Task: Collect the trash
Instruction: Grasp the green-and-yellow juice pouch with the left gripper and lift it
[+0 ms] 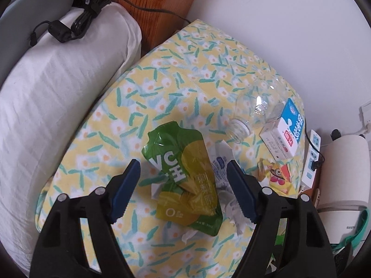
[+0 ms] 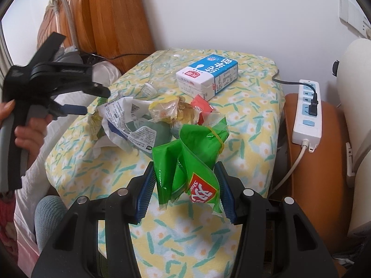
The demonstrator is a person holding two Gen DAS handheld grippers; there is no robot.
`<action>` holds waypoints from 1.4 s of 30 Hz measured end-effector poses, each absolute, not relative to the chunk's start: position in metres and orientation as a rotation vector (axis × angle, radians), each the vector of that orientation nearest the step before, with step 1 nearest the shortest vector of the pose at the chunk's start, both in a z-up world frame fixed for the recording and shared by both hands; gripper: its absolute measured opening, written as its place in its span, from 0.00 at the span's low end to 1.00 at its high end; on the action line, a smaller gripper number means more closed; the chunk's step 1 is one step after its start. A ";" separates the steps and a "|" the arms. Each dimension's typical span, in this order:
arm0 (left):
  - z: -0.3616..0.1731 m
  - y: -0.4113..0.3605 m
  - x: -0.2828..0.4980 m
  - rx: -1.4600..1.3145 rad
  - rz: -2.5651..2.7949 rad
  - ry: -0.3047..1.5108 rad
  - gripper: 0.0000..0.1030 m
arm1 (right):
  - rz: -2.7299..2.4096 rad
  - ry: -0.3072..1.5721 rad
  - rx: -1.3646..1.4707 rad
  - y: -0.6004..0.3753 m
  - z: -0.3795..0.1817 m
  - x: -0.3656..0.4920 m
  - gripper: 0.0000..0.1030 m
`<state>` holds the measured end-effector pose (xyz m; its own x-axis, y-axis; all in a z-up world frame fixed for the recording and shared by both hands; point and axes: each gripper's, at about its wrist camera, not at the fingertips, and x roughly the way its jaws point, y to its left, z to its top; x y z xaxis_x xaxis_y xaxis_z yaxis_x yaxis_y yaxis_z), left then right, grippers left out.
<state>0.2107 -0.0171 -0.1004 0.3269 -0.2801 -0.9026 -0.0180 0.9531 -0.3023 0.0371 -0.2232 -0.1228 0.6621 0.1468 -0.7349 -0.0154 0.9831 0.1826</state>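
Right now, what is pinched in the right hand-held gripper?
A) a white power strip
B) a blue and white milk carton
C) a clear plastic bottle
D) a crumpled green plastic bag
D: the right hand-held gripper has its blue pads closed on a crumpled green plastic bag, while the milk carton and clear bottle lie on the flowered cloth beyond.

The cloth (image 1: 162, 74) is pale yellow, scattered with white flowers and teal leaves. A green and yellow pouch (image 1: 185, 176) lies on it, beside a blue and white carton (image 2: 208, 76), a clear bottle (image 1: 255, 113) and a bright green wrapper (image 2: 192, 157).
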 end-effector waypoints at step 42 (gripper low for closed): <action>-0.079 -0.022 0.191 -0.354 -0.535 1.030 0.48 | 0.093 0.843 0.187 -0.223 -0.124 0.031 0.50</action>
<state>0.1914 -0.0222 -0.0790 0.4054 -0.5740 -0.7115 0.2524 0.8183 -0.5164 0.0312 -0.2227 -0.1244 0.6625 0.1554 -0.7328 -0.0072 0.9795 0.2013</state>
